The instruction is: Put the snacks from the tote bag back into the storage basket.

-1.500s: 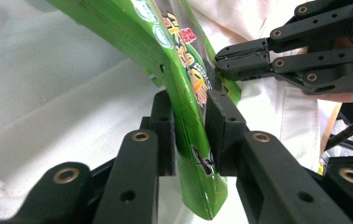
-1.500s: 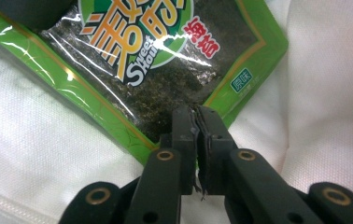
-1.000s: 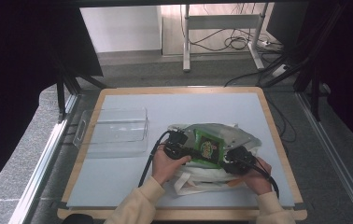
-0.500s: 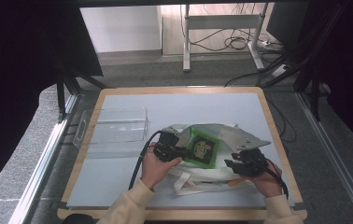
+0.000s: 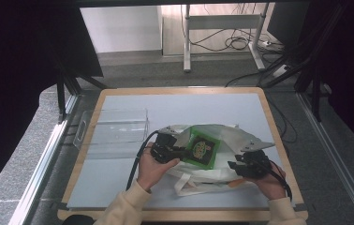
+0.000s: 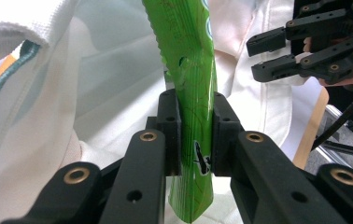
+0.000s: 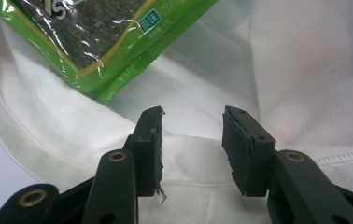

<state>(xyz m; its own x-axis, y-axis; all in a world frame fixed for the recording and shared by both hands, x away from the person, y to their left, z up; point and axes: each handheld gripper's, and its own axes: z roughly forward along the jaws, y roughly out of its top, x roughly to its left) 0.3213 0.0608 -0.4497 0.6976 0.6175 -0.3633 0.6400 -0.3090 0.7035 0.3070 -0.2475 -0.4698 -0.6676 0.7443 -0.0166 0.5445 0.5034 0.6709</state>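
My left claw (image 6: 189, 135) pinches the light, crinkly, slippery green seaweed packet (image 5: 203, 149) by its flat edge over the white tote bag (image 5: 231, 140) on the bench, while my right claw (image 7: 191, 140), jaws just opening, is released and holds nothing.

Both forearms wear cream, long sleeves with ribbed cuffs. Each hand carries matt black tongs: left tongs (image 5: 180, 152), right tongs (image 5: 232, 165). The linkage arms are flat black bars pinned with brass-coloured rivets and small dark screw holes. The pads (image 7: 150, 135) are blocky, black and rubber-faced; the right pair shows frayed, chipped edges. A black cable (image 5: 137, 159) loops from the left tongs; another trails from the right tongs along the sleeve.
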